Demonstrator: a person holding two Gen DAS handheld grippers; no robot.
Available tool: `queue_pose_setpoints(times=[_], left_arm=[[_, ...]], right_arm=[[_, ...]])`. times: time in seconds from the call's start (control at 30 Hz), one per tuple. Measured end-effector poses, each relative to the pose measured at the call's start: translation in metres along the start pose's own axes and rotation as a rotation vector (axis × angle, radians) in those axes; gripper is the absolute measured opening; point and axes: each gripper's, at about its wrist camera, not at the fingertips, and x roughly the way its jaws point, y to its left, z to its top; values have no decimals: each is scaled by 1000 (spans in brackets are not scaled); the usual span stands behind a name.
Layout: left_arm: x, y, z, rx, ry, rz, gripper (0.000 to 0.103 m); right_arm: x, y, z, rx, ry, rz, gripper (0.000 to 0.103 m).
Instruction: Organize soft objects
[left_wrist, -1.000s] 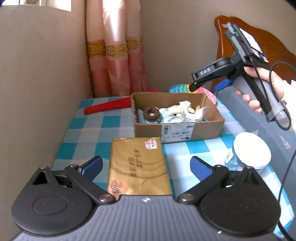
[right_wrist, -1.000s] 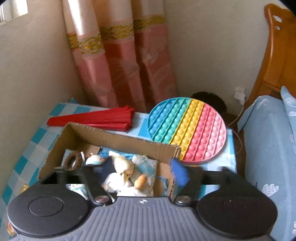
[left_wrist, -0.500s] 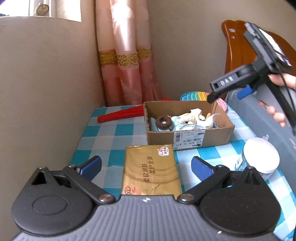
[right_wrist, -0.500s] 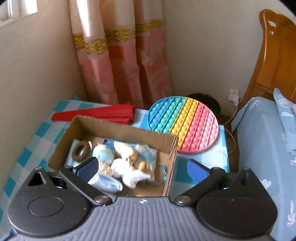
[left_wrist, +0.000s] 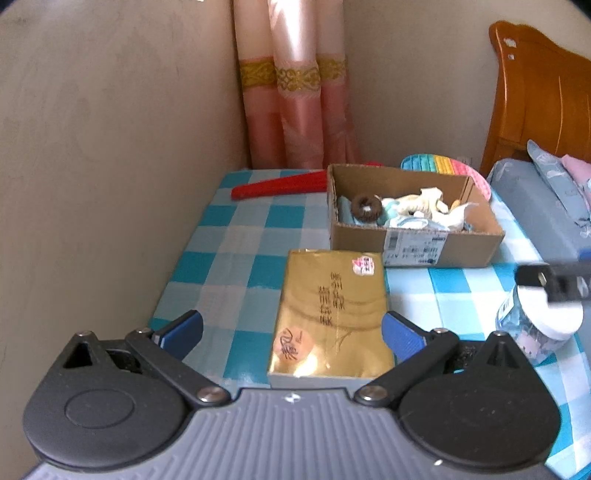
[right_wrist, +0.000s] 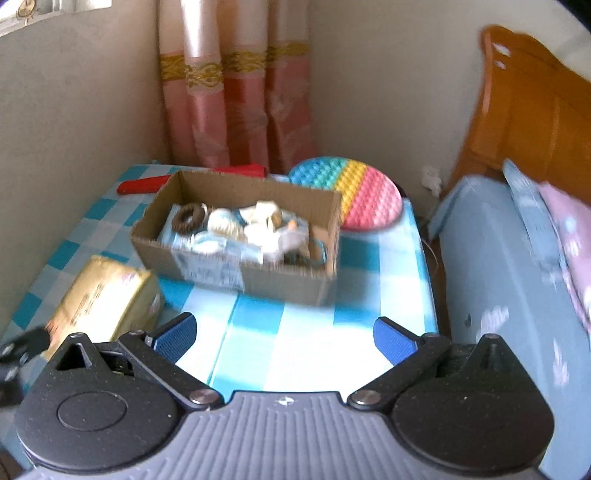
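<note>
A checked cloth covers the table, which sits in a corner between a beige wall and a pink curtain. The box, open-topped cardboard, stands toward the table's far edge and right of its middle, and holds the soft things: a brown scrunchie at its left end, with pale cloth pieces heaped to the right of it. A gold pack lies flat just in front of the box, close to the near edge. A red fan, folded, lies along the far edge, its right end passing behind the box. A pop mat in rainbow stripes rests at the far right corner, behind the box's right end. A jar with a white lid stands at the right edge near the front. The left gripper is spread wide and holds nothing; the near end of the gold pack lies between its blue pads. The right gripper is likewise wide apart and empty, over bare cloth in front of the box. In the left wrist view its black finger shows blurred across the jar. A bed with blue bedding and a wooden headboard adjoins the table's right side.
</note>
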Motion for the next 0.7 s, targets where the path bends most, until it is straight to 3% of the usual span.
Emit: queue_pose_setpoints(times=[0.23,0.7], left_arm=[[-11,-9,-1,38,2,-28,102],[-23,-16,-2,68,-10,-25,102]], right_arm=[[-20,12,-31,58,36,-60,103],[-46,18,-34,43,-16,-65,103]])
